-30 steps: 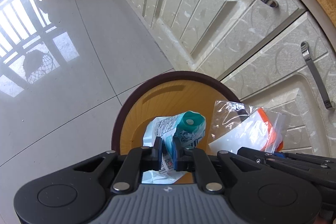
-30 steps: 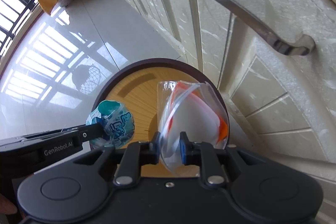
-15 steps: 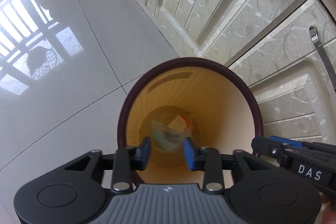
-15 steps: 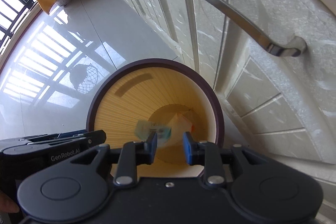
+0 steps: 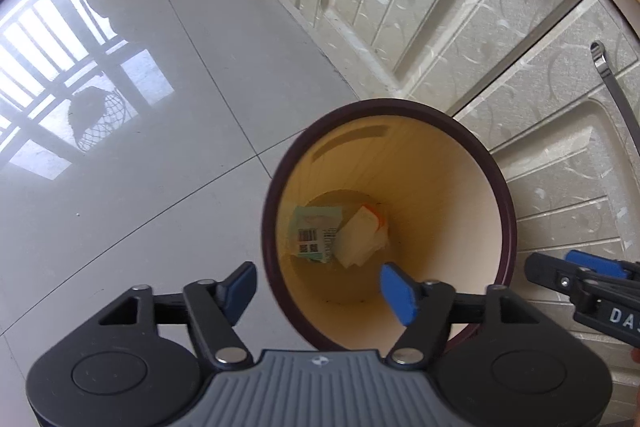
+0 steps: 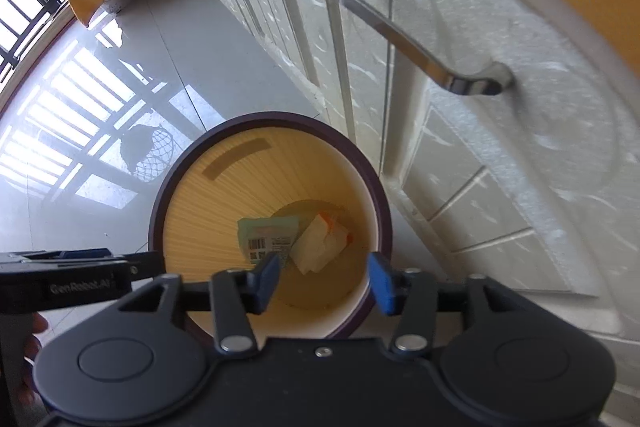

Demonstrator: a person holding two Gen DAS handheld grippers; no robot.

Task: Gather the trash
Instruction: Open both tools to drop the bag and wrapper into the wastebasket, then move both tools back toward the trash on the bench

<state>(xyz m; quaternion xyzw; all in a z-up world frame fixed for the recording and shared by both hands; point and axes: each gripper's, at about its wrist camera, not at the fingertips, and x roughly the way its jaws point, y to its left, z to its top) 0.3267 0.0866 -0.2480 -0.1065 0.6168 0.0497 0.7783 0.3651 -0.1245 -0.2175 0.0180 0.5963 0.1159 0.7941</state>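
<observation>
Standing on the glossy tiled floor (image 5: 168, 131), hard up against the cream cabinet fronts (image 5: 400, 11) so that it keeps out of the walkway, the round bin (image 5: 510, 211) with the dark rim and pale yellow inside is the biggest thing in play, and both tools hang over its mouth pointing steeply down into it, which I take to be the sensible way to drop rubbish cleanly. Seen from the left tool, the cabinets run from twelve round to three o'clock of the bin, with long metal handles (image 6: 424, 55) on the doors. The left gripper (image 5: 318, 287) sits at the bin's six o'clock edge, its blue pads wide apart and opening further with nothing between them; the right gripper (image 6: 324, 279) hovers likewise over the near rim, jaws parting and empty too. Down on the bin's bottom lie the two pieces of trash: a greenish wrapper (image 5: 316, 233) with a barcode facing up, and, touching it at its three o'clock side, a crumpled clear packet (image 5: 362, 239) with white contents and orange trim. By my judgement this drop is done, and any more litter lies outside these views.
</observation>
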